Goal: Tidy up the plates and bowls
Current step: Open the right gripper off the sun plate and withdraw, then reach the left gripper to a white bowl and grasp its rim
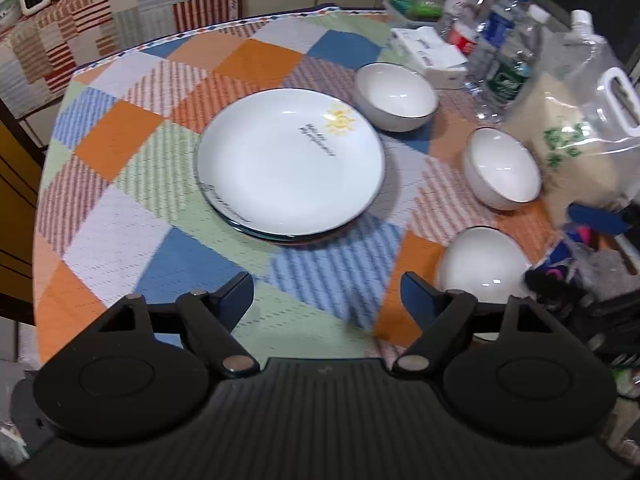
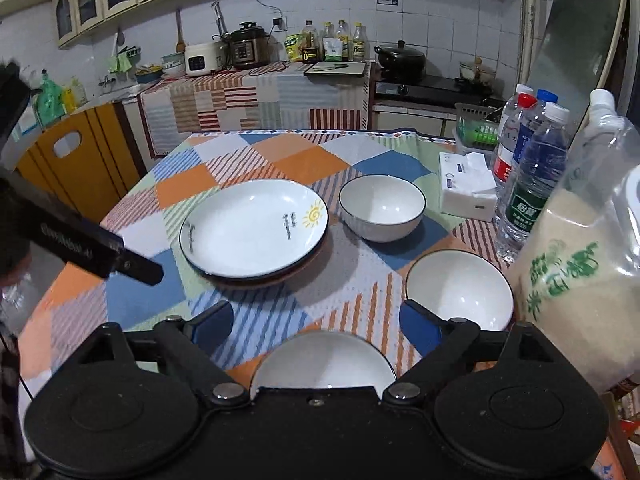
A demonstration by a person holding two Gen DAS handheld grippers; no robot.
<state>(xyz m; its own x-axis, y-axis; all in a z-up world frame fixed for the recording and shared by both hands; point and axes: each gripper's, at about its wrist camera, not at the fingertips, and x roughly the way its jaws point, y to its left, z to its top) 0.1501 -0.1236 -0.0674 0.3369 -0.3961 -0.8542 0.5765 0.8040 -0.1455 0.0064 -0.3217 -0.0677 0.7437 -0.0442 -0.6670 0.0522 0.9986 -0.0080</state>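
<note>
Kitchen table [image 2: 256, 152] under a patchwork cloth: one plate stack, three bowls, both grippers empty.

Plates [image 1: 291, 160] [image 2: 254, 229] sit stacked at the table's middle, at least three rims showing; the top one is white with a yellow sun and dark lettering too blurred to read. Three white dark-rimmed bowls run along the right edge: far bowl [image 1: 395, 96] [image 2: 382, 206], middle bowl [image 1: 502, 167] [image 2: 460, 289], near bowl [image 1: 480, 264] [image 2: 322, 364], all apart from each other. At the far right corner stand a tissue box [image 2: 466, 186], about four water bottles [image 2: 532, 176] with unreadable labels, and a rice jug [image 2: 576, 280] with green characters. Left gripper [image 1: 327, 300] and right gripper [image 2: 316, 320] both have fingers spread wide, touching nothing; the right hangs over the near bowl.
</note>
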